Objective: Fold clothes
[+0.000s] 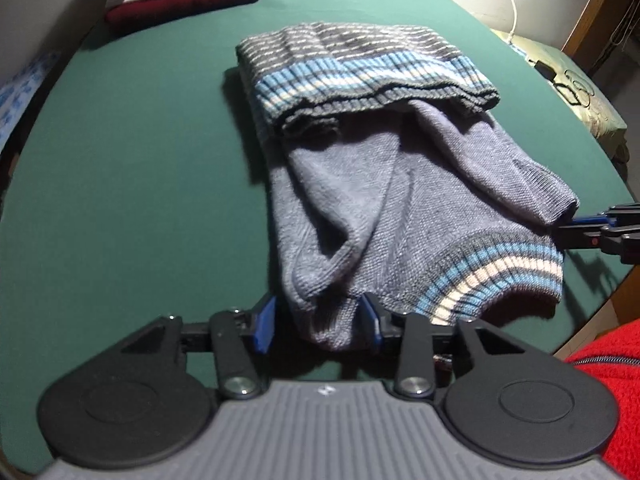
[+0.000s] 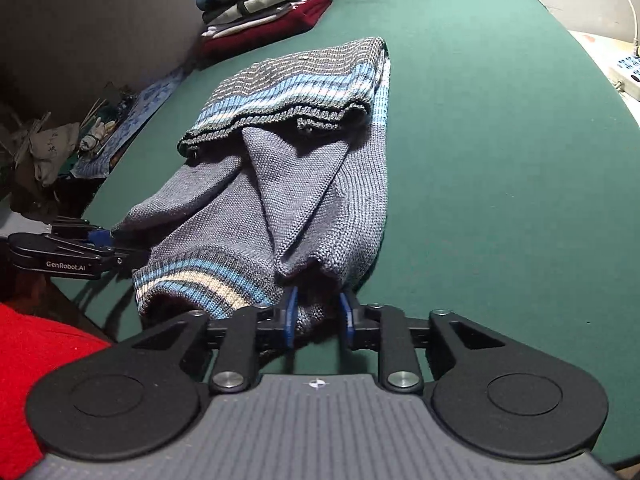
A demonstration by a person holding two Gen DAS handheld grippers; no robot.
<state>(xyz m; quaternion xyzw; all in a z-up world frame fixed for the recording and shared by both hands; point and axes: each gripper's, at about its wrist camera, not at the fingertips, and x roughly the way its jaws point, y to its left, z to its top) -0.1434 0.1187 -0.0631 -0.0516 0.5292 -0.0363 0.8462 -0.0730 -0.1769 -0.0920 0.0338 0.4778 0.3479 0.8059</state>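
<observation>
A grey-blue knit sweater (image 1: 400,184) with blue and cream striped ribbing lies half folded on the green table (image 1: 140,160), its far part doubled back over the body. My left gripper (image 1: 318,320) is at the near left corner, where a bunch of cloth sits between the blue pads; the left pad stands a little clear of it. In the right wrist view the sweater (image 2: 288,184) runs away from my right gripper (image 2: 319,316), whose pads close against a fold at the near right corner. The left gripper (image 2: 100,240) shows at the sweater's left edge.
A stack of folded clothes (image 2: 260,0) sits at the table's far left corner. The person's red sleeve (image 1: 616,380) is at the near edge. A white power strip (image 2: 628,72) lies off the right side, and clutter (image 2: 48,148) sits beyond the left edge.
</observation>
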